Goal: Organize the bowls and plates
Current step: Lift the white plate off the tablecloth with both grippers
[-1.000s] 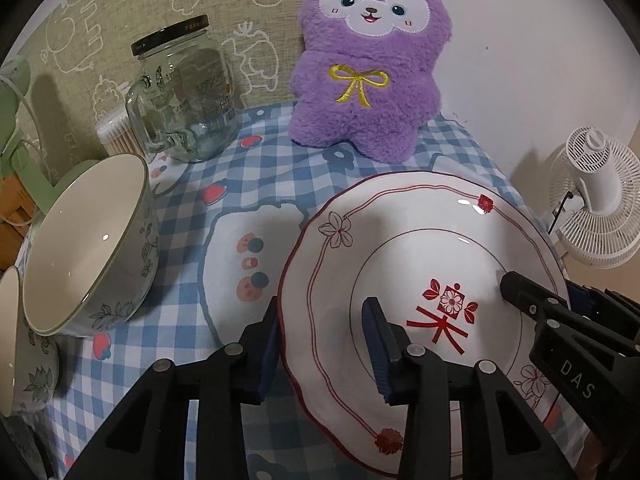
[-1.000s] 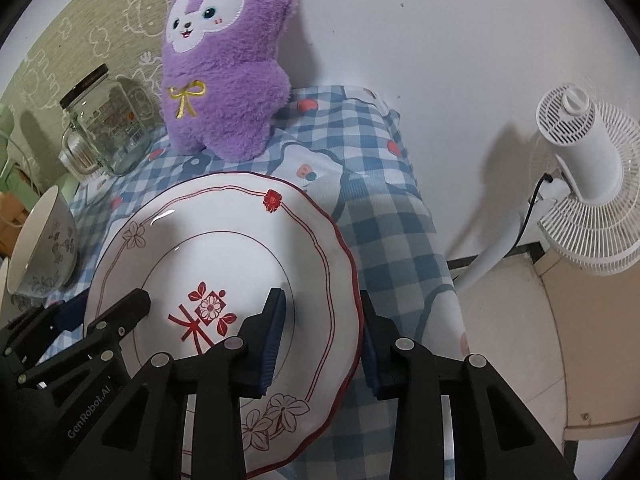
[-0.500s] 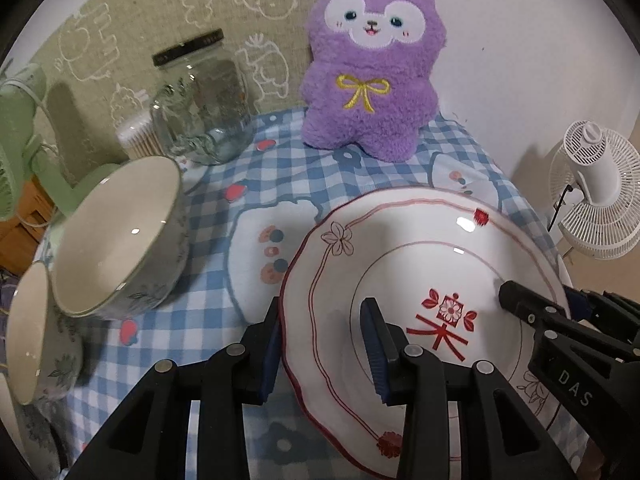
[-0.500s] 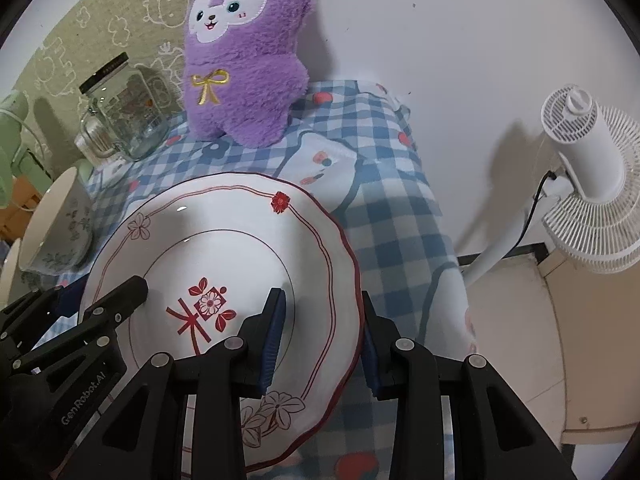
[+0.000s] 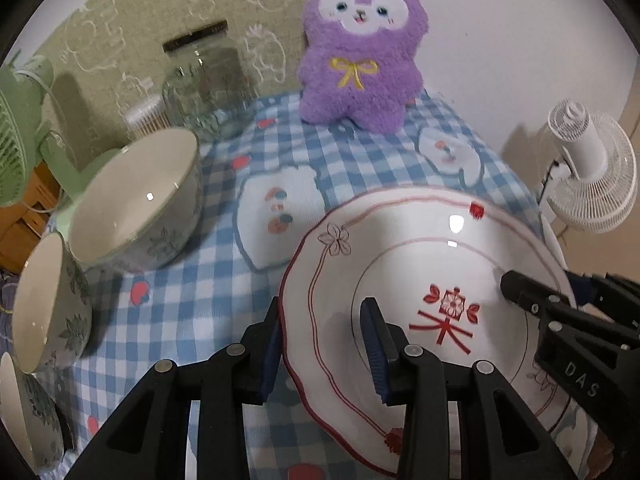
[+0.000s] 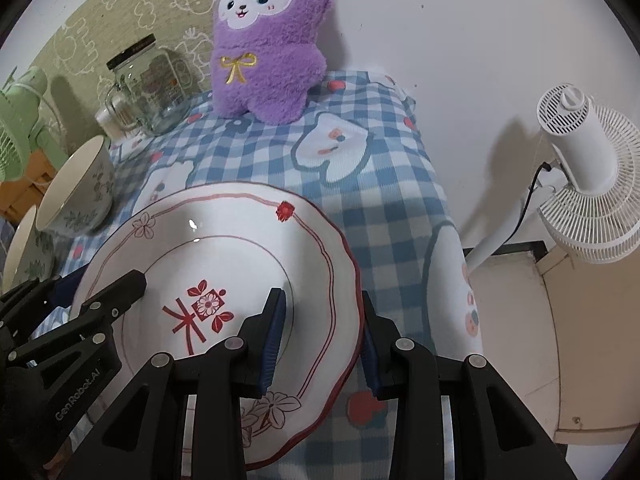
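Two close downward wrist views (shared plate (image 5: 420, 264))

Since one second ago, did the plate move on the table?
Yes. The plate has drawn back toward the camera, away from the purple plush toy, gripped on both rims.

My own black fingers (image 5: 384, 364) cover the near part of the plate (image 5: 404, 256), so I can't see its edge at the bottom of the frame. At the lower left, the smallest bowl (image 5: 16, 412) is cut off by the picture's edge. The glass jar (image 5: 204, 88) in the upper left looks blurry. In my right view, the green fan (image 6: 18, 128) is cut off at the left edge.
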Tool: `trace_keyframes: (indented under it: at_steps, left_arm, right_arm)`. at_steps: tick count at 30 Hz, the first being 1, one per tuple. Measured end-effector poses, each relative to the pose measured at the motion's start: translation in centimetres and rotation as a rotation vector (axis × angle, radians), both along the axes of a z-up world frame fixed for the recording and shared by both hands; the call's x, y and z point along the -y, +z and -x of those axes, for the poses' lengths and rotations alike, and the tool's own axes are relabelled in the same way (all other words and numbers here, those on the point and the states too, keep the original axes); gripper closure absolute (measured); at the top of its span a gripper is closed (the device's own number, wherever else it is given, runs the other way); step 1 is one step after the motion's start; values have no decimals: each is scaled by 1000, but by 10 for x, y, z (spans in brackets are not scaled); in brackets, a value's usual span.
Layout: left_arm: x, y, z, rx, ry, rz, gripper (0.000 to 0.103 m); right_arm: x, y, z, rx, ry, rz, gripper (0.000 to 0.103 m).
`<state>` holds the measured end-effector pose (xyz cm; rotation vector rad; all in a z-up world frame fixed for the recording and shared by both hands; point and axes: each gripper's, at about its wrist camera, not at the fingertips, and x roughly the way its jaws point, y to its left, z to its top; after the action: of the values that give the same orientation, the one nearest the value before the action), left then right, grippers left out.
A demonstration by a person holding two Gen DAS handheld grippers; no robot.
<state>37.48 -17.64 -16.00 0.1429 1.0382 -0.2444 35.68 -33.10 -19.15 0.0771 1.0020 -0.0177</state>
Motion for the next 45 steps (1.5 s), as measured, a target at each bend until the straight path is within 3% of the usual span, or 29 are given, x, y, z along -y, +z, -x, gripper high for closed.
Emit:
trace_keyframes:
  at_steps: [5,20,30,45]
  left_arm:
    - [-7,-9,0,-60,-30,24,66]
    - [-3,-9,6,-6,-95,-27,65]
    - [-6,0,16,-12,-73,-16,65]
    - [-15,35,50,62,-79,-10,65]
  right_arm:
    - [-2,-5,7,-47,32,2,66]
    - [-6,-7,7,-115,54,31,65]
    - [-10,-1,15,-84,52,57,65]
    - [-17,32,50,-6,38,73,65]
